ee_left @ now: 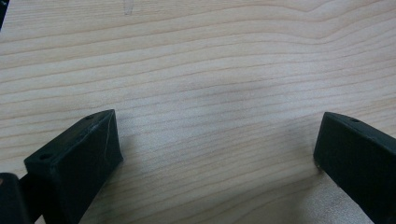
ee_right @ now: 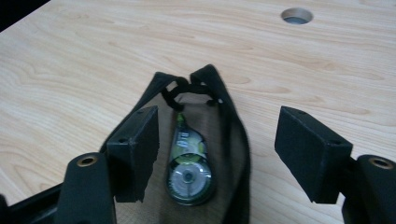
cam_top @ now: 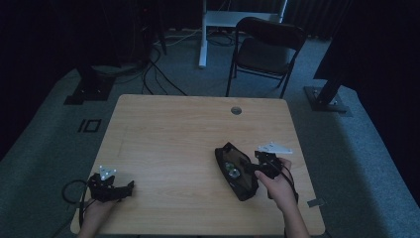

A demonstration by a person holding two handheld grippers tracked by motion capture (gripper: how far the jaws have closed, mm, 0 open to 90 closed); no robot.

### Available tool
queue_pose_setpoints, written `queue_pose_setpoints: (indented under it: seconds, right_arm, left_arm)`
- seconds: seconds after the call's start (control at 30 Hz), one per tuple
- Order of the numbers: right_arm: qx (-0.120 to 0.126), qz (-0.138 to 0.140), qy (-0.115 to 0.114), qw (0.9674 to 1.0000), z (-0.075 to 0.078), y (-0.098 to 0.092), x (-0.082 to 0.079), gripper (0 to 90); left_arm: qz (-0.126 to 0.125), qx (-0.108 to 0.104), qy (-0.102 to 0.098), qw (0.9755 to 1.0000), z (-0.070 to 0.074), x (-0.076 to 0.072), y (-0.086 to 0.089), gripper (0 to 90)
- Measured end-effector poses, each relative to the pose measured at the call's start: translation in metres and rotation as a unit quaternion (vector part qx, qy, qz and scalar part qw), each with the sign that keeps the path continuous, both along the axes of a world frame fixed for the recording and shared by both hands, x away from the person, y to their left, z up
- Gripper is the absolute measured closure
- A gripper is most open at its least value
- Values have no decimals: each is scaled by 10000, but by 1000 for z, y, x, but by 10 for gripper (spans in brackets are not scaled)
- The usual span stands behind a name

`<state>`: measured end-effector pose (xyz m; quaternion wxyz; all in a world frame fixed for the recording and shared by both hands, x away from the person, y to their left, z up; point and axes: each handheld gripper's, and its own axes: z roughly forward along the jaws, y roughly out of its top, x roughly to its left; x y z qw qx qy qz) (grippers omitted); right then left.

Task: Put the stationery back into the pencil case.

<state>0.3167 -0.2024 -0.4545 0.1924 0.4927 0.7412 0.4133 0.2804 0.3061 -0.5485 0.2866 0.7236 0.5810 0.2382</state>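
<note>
A black pouch [cam_top: 237, 174] lies open on the wooden table [cam_top: 173, 139], right of centre. Inside it rests a clear and green tape dispenser [cam_top: 231, 170], flat on the brown lining. In the right gripper view the dispenser [ee_right: 189, 168] sits in the pouch [ee_right: 236, 140] below and between my jaws. My right gripper [cam_top: 246, 167] hovers at the pouch's right side, open, its pads [ee_right: 140, 135] touching nothing. My left gripper [cam_top: 128, 189] rests near the table's front left corner, open over bare wood [ee_left: 217, 135].
A round cable hole [cam_top: 236, 110] is set in the table near the far edge. A dark folding chair [cam_top: 267, 47] and a white desk leg [cam_top: 202, 34] stand beyond the table. Cables run over the floor at the back left.
</note>
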Motion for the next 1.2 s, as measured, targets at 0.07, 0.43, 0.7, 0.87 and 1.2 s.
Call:
queue_pose_setpoints:
  seconds: [0.07, 0.43, 0.7, 0.87, 1.2]
  right_arm:
    - [51, -87, -21, 9999, 0, -7, -1, 296]
    - [62, -251, -119, 9996, -7, -30, -7, 228]
    - [53, -489, -141, 9987, -21, -47, -10, 202]
    - [103, -647, -121, 9978, -26, -55, -12, 195]
    - [-62, -919, -5, 9958, -53, -71, -16, 182]
  left_arm:
    - [1, -2, -1, 10000, 0, 0, 0, 8]
    - [1, -3, -6, 10000, 0, 0, 0, 7]
    - [1, -3, -5, 10000, 0, 0, 0, 7]
    - [-5, 5, 1, 10000, 0, 0, 0, 7]
    - [-5, 6, 2, 10000, 0, 0, 0, 7]
